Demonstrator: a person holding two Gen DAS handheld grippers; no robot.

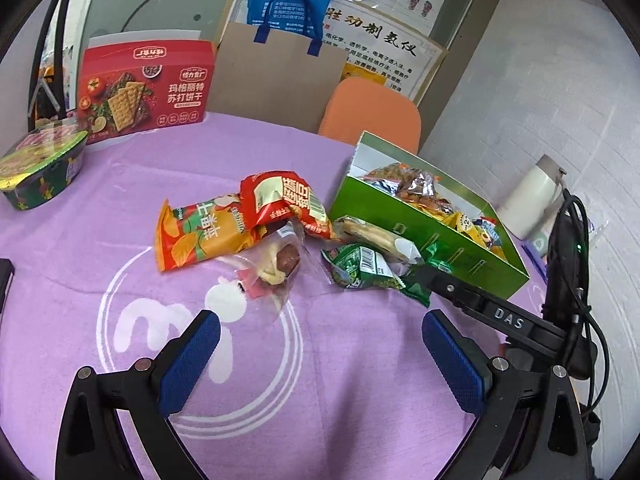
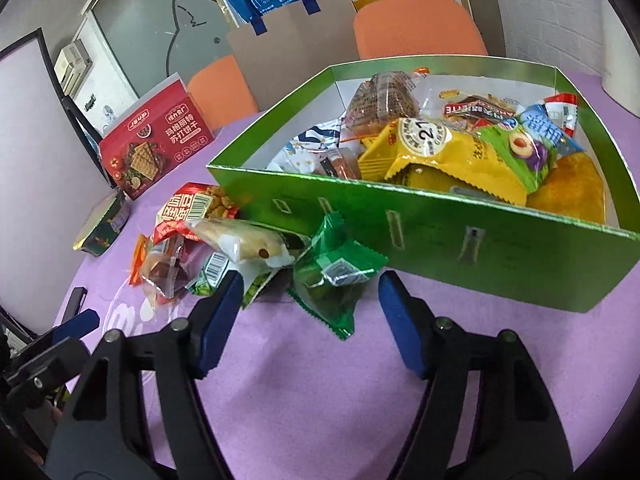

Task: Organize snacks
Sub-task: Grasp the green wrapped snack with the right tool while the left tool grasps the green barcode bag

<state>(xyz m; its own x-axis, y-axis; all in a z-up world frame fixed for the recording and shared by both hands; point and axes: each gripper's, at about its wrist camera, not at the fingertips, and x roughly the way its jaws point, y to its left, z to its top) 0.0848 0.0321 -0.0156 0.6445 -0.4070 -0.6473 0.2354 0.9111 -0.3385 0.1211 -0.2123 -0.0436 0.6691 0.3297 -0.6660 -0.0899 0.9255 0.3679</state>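
A green box (image 1: 424,232) (image 2: 460,240) holds several snack packs. Loose snacks lie on the purple cloth beside it: an orange chip bag (image 1: 196,236), a red bean pack (image 1: 280,200) (image 2: 188,208), a clear-wrapped pastry (image 1: 276,264), a biscuit pack (image 2: 248,242) and green packs (image 1: 360,268) (image 2: 332,280). My left gripper (image 1: 320,344) is open and empty, short of the pile. My right gripper (image 2: 312,300) is open, its jaws on either side of a green pack's near end, not closed on it; it also shows in the left wrist view (image 1: 452,288).
A red cracker box (image 1: 148,88) (image 2: 156,148) stands at the back. A foil-lidded tray (image 1: 36,168) (image 2: 104,224) sits far left. A white cup (image 1: 536,196) stands right of the green box. Orange chairs (image 1: 372,116) and a paper bag (image 1: 276,76) are behind the table.
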